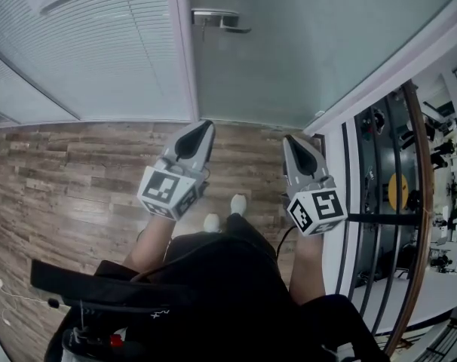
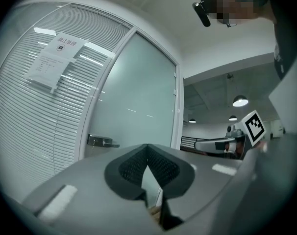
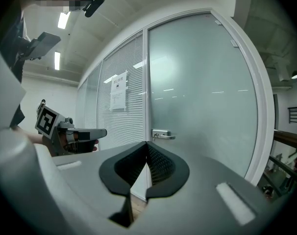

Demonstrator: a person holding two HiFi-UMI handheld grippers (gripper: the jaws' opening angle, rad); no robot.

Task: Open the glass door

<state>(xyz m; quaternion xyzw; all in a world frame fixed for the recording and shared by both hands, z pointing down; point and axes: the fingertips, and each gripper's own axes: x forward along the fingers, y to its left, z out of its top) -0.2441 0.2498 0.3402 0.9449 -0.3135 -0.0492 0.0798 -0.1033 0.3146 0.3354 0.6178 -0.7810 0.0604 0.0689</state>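
The frosted glass door (image 1: 311, 44) stands shut ahead of me, with a metal lever handle (image 1: 221, 19) at its left edge. The handle also shows in the left gripper view (image 2: 102, 141) and the right gripper view (image 3: 162, 134). My left gripper (image 1: 204, 127) is shut and empty, held level, short of the door and below the handle. My right gripper (image 1: 292, 139) is beside it to the right, also shut with nothing in it. Each gripper sees the other: the right gripper (image 2: 222, 144) and the left gripper (image 3: 82, 133). Neither touches the door.
A glass wall with white blinds (image 1: 85, 51) and a paper notice (image 2: 53, 62) stands left of the door. The white door frame (image 1: 379, 81) and a dark railing (image 1: 417, 202) over a lower floor lie to the right. Wood flooring (image 1: 62, 179) is underfoot.
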